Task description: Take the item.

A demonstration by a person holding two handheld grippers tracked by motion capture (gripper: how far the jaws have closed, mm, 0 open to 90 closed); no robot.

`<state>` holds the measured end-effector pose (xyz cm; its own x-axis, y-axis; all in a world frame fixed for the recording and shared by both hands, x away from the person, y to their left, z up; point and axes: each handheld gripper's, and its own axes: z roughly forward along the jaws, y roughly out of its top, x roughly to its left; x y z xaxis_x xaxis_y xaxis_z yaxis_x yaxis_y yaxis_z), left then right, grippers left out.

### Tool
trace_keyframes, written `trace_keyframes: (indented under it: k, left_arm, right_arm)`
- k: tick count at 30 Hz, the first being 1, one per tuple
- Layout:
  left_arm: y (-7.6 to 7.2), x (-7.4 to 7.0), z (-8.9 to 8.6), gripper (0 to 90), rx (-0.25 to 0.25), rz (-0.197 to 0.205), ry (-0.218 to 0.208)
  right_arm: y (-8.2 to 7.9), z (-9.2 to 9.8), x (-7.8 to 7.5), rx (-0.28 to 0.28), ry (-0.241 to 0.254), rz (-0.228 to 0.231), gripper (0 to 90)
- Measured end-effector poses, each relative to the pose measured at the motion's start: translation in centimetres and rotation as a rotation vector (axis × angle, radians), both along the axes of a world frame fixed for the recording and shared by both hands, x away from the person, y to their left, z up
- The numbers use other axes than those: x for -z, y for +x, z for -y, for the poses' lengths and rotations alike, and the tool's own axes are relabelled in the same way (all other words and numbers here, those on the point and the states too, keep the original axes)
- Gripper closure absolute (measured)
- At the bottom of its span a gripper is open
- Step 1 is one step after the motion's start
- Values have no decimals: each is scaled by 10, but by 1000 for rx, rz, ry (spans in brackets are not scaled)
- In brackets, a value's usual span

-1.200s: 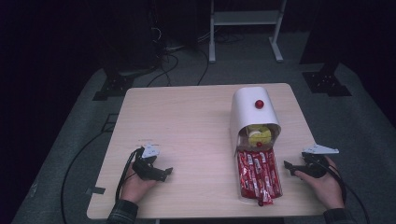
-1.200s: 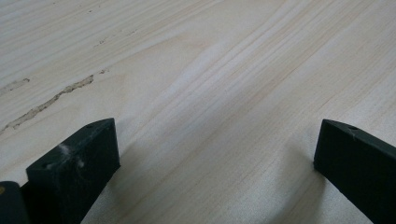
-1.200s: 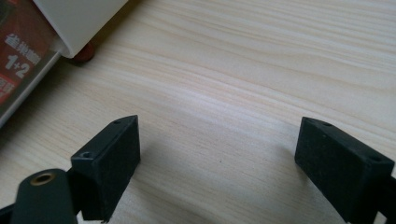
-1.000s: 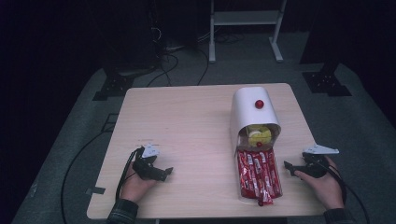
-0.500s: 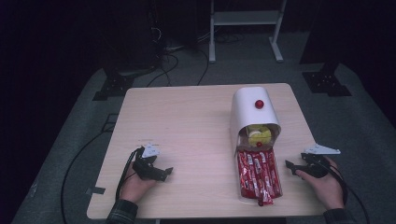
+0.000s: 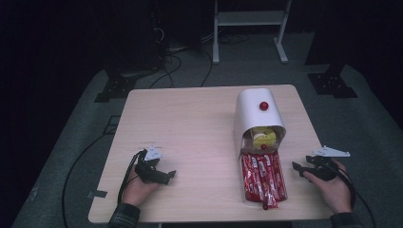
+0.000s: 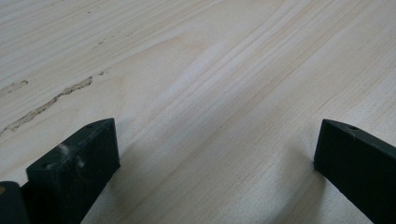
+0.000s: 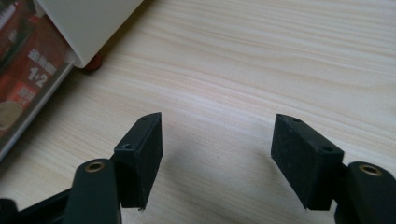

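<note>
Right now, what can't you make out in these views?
- High view: the yellow contents, mostly hidden under the white cover.
- Right gripper view: the red packets, cut by the left edge, print partly unreadable.
- Left gripper view: bare table between the jaws.

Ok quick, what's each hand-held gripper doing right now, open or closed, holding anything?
Left hand-held gripper: open, jaws wide apart over bare table, holding nothing.
Right hand-held gripper: open, holding nothing, beside the tray of red packets.
</note>
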<state>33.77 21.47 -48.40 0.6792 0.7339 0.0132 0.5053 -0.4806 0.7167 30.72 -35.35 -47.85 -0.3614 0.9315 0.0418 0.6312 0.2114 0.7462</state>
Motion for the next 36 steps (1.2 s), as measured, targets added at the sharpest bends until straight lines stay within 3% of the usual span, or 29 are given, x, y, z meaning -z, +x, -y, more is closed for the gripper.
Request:
trace_keyframes:
  k: [36]
  left_arm:
    - [0,0,0,0,0,0,0]
  right_arm:
    - [-13,1,-23,-12,82,86,365]
